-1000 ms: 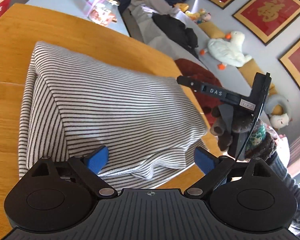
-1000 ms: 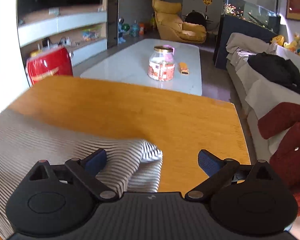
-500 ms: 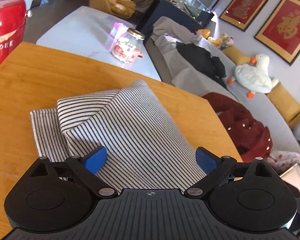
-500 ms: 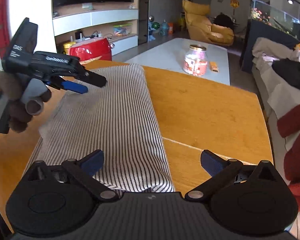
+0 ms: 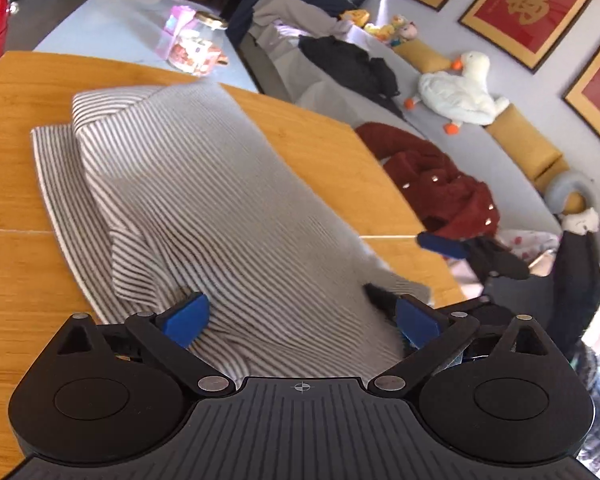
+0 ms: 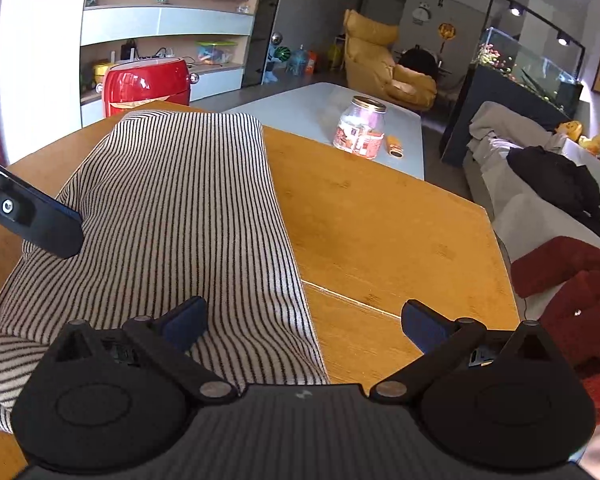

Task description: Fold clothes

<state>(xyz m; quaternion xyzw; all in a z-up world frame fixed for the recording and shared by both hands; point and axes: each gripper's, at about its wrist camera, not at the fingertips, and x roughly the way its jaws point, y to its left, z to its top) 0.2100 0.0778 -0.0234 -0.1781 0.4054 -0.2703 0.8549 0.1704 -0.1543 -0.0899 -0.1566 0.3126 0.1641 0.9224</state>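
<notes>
Wooden table point(image 6: 380, 232), carrying striped garment point(image 6: 180, 208) folded into a long band on its left part, near end under both tools. Left gripper point(image 5: 300, 320) spread wide over the cloth, jaws just been opening, fabric between the blue pads but not pinched. Right gripper point(image 6: 302, 322) likewise wide, left pad above the cloth edge, right pad over bare wood. Glass jar point(image 6: 360, 128) on pale table beyond.

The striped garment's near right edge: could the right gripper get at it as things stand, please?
Probably yes. The right gripper is open, and the striped garment lies flat on the wooden table with that edge between its fingers and nothing over it.
</notes>
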